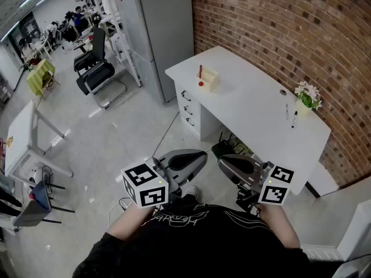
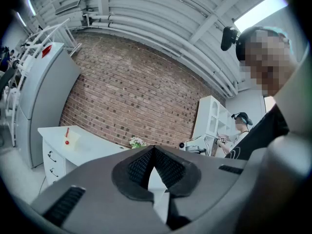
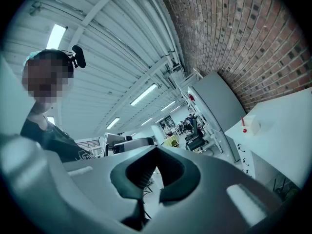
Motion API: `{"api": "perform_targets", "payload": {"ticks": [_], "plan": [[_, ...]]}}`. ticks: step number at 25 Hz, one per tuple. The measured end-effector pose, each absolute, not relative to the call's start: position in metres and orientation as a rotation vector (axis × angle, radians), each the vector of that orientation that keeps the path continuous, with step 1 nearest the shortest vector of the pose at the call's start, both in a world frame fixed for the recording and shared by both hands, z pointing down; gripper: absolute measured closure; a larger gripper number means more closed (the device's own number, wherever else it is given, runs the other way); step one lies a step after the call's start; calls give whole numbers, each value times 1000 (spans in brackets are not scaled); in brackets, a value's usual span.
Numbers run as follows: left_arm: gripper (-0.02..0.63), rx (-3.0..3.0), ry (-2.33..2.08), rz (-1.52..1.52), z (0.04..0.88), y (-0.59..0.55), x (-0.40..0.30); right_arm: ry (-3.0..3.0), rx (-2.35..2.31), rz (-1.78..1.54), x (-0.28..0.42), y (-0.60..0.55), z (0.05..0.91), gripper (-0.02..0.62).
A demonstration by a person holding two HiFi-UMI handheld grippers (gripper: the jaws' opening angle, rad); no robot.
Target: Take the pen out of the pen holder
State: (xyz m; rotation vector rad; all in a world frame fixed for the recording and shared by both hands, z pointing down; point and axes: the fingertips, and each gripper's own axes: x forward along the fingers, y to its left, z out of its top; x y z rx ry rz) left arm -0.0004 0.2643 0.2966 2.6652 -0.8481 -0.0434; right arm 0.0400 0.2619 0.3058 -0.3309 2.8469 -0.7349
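— Where's the pen (image 1: 200, 72)?
— It's red and stands upright in the holder (image 1: 209, 79), upper middle of the head view, on the white desk (image 1: 249, 106) by the brick wall (image 1: 278, 28).
— And the grippers?
— Both are at the bottom of the frame, well apart from the desk. The left gripper (image 2: 154, 150) has its jaws pressed together on nothing. The right gripper (image 3: 156, 151) is also closed and empty.

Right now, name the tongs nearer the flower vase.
Right. The right tongs hover off the desk edge, toward the flower vase; the left tongs are farther left.
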Motion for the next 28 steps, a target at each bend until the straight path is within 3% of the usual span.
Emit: {"api": "perform_targets", "payload": {"ticks": [28], "plan": [[603,2601,-845,41,325,168,7,2792,-419,-799,52,170,328,592]]}}
